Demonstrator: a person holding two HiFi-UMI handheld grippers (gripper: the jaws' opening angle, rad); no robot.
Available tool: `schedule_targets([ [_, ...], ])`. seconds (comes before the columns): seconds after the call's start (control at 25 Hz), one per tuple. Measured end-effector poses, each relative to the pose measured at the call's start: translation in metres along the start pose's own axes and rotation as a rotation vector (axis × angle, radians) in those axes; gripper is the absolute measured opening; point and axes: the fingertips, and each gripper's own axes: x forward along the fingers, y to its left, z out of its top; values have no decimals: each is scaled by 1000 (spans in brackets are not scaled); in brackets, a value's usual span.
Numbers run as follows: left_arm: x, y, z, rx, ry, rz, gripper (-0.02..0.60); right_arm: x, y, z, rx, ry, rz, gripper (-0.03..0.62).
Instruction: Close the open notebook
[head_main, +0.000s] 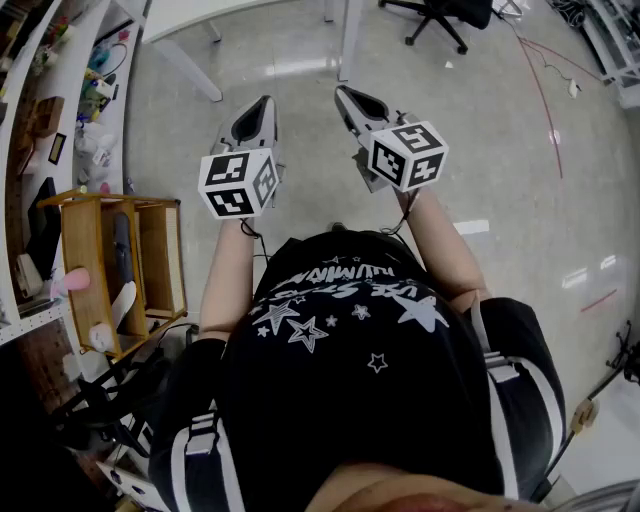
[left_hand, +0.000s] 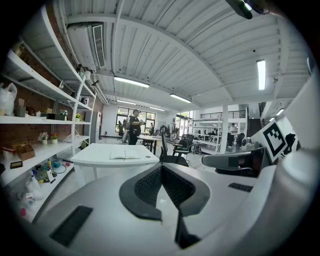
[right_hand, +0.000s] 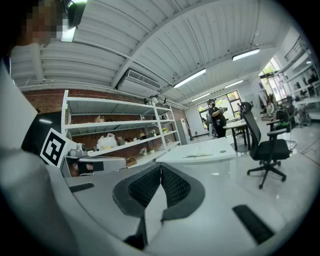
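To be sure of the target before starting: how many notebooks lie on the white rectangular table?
1. The open notebook with pale pages lies flat near the middle of the white rectangular table. The view is low and distant, so a thin closed one could escape notice.

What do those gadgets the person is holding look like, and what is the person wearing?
Each hand carries a pale grey, wedge-shaped tool that tapers to a point: the left claw and the right claw. Their inner pads are dark and finely textured. Behind them sit the left cube and the right cube, white with black square markers. The person wears a black T-shirt printed with white stars and lettering.
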Motion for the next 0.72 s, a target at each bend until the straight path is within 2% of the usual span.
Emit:
schedule_targets([
  [0.32, 20, -10, 1, -3, 1, 78, 11, -8, -59, 6, 19, 16, -18, 8],
  [0.72, 36, 21, -8, -16, 13, 112, 11, 30, -63, -3, 21, 43, 26, 8],
])
